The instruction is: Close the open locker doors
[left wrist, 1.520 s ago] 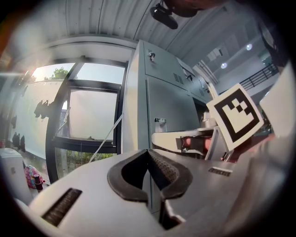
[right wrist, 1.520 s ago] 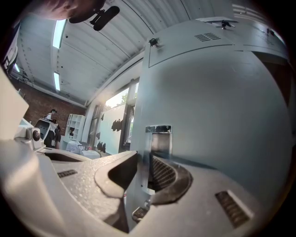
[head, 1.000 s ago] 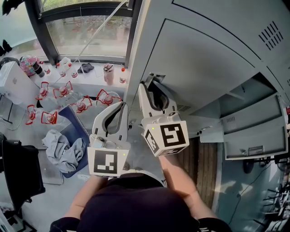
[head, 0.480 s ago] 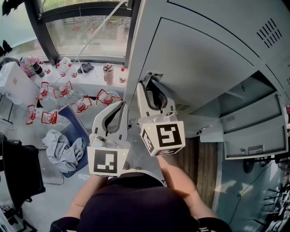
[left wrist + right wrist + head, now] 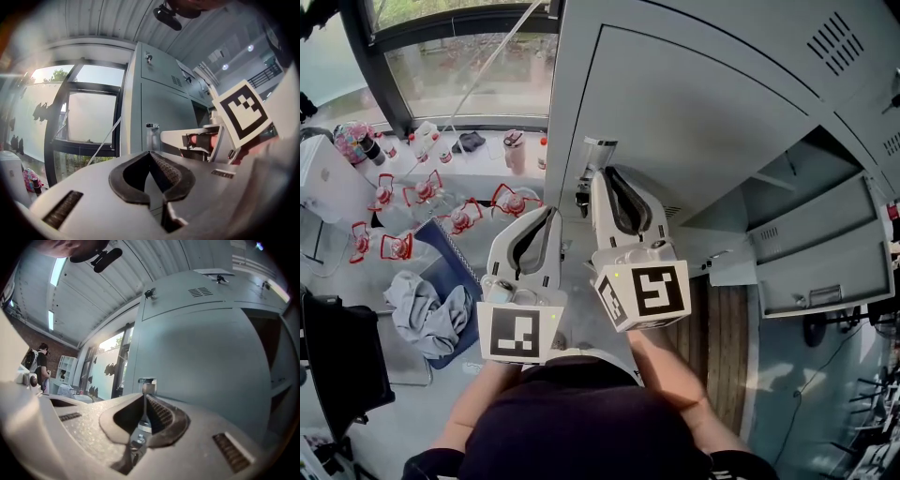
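**Right gripper pinching the latch on the grey locker door**

In the head view, the right gripper (image 5: pixel 605 174) is reaching up the middle of the frame. It is meeting the left edge of the large grey locker door (image 5: pixel 703 122), which is filling the upper centre and upper right. Its jaws have just been closing and are now standing almost together. In the right gripper view, the thin metal latch (image 5: pixel 147 382) is sitting right at the jaw tips with its top poking above them. The pads appear to be pinching its lower part. The door's flat face is stretching away to the right of the latch in that view.

The left gripper (image 5: pixel 549 215) is hanging just beside the right one, at the lower centre-left of the head view. It is pointing the same way and touching neither the door nor the latch. Its own view is showing the jaw tips pressed together with nothing between them, and the latch is standing beyond them on the locker front.

At the right edge of the head view, the open locker doors (image 5: pixel 825 272) are hanging out from the bank. They are sitting just below an open compartment (image 5: pixel 797 183) with a shelf inside, well apart from both grippers.

A window (image 5: pixel 459 66) is taking up the upper left of the head view. Lower down on that side, a grey cloth (image 5: pixel 422 314) is lying crumpled against a blue mat (image 5: pixel 459 267).
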### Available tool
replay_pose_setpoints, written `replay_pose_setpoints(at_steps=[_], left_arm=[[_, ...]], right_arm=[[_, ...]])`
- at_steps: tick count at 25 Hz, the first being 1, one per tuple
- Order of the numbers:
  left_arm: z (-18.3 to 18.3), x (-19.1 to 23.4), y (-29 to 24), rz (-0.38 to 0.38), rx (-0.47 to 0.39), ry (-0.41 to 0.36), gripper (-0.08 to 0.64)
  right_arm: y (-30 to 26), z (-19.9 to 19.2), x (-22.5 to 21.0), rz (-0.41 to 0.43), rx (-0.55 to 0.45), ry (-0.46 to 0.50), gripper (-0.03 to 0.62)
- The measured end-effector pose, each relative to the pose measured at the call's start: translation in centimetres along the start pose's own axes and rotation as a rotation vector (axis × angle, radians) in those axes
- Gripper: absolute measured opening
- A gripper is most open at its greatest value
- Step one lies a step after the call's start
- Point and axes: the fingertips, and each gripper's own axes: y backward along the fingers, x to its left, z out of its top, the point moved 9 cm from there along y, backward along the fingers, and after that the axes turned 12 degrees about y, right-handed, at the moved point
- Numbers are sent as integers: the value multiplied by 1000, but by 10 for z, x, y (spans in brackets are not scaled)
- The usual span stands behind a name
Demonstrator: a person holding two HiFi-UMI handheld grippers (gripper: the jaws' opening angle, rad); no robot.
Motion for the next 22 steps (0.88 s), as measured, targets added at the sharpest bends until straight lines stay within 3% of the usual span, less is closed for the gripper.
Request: replay_pose_setpoints(at_steps=[1, 6, 13, 22], left_arm=[[0, -3, 0, -11, -3, -1, 3], [0, -26, -4, -86, -1, 14, 3], [-4, -84, -28, -224, 4, 12, 3], [-2, -158, -52, -478, 19, 35, 3]], right_arm=[[6, 0, -3, -9, -3, -5, 2], [39, -2, -18, -52, 7, -2, 2], [102, -9, -61, -213, 44, 20, 1], [175, 2, -99, -450, 88, 77, 0]])
